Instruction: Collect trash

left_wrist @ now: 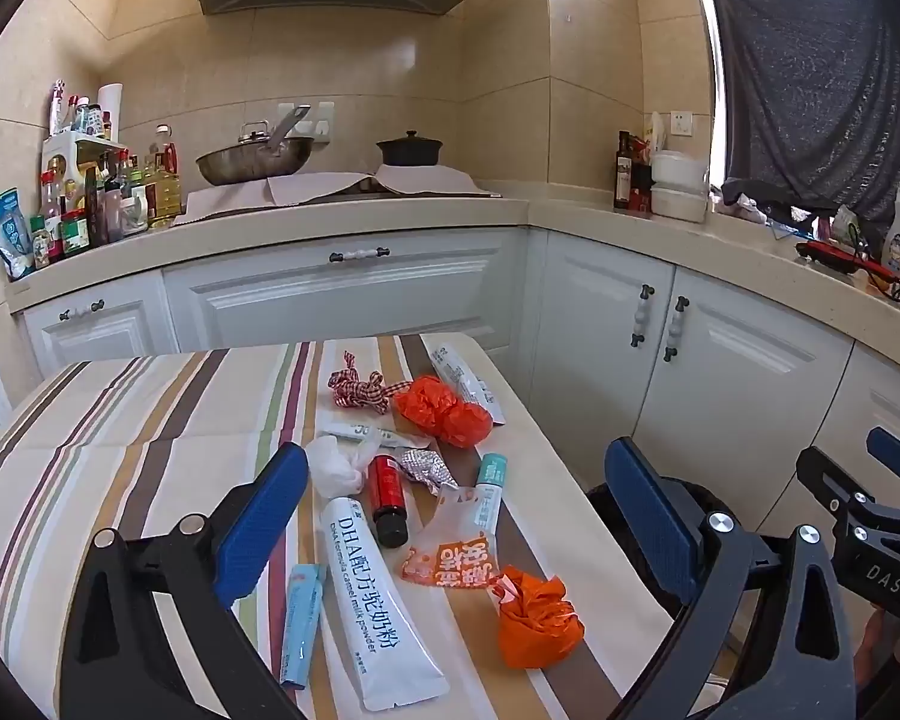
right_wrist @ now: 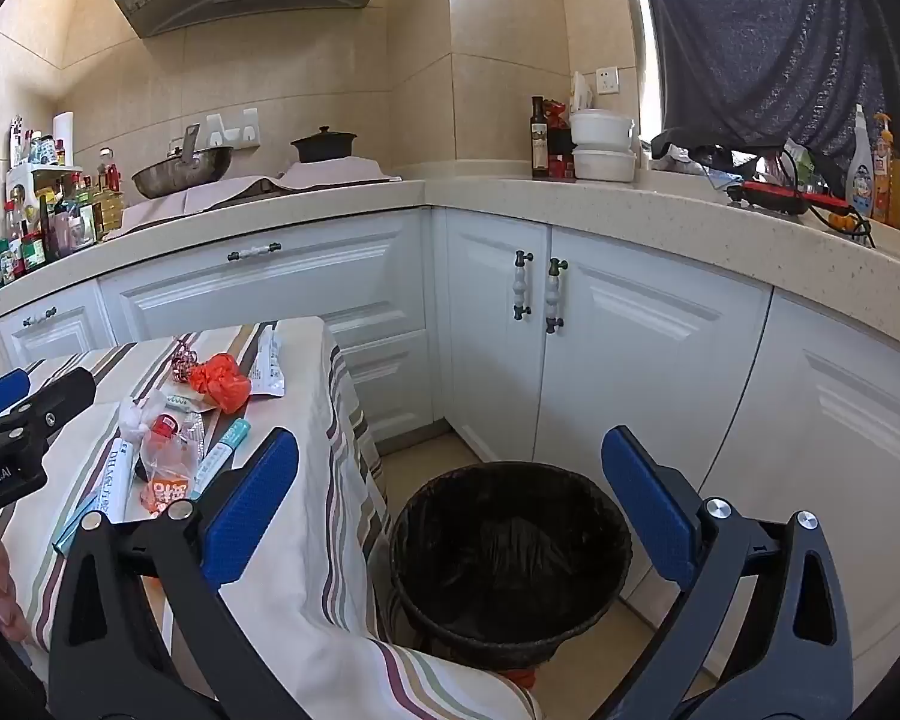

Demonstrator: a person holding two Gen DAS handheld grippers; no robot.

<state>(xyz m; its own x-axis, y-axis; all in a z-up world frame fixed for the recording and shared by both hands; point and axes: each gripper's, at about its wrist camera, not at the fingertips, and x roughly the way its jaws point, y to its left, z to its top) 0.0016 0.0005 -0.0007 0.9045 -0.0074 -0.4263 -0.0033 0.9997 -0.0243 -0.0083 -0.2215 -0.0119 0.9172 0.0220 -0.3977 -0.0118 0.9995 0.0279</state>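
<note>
In the left wrist view, the left gripper (left_wrist: pixel 456 516) tilts downward over the bench (left_wrist: pixel 120 420), jaws spread wide and empty; wrappers, a white tube (left_wrist: pixel 378 594) and orange bags (left_wrist: pixel 540 618) lie between them at lower centre.

In the right wrist view, the right gripper (right_wrist: pixel 450 504), equally spread and empty, frames the black-lined bin (right_wrist: pixel 510 558) at lower centre, beside the bench's draped cloth (right_wrist: pixel 306 570).

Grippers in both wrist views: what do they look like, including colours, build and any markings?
Both the left tongs and right tongs have black angular arms with cut-out slots, silver round pivot bolts and blue textured pads. White lettering reads "DAS" on the right unit's body, seen from the left wrist, and "enRobot.AI" on the left's, seen from the right wrist. No cables or sleeves show.
</note>
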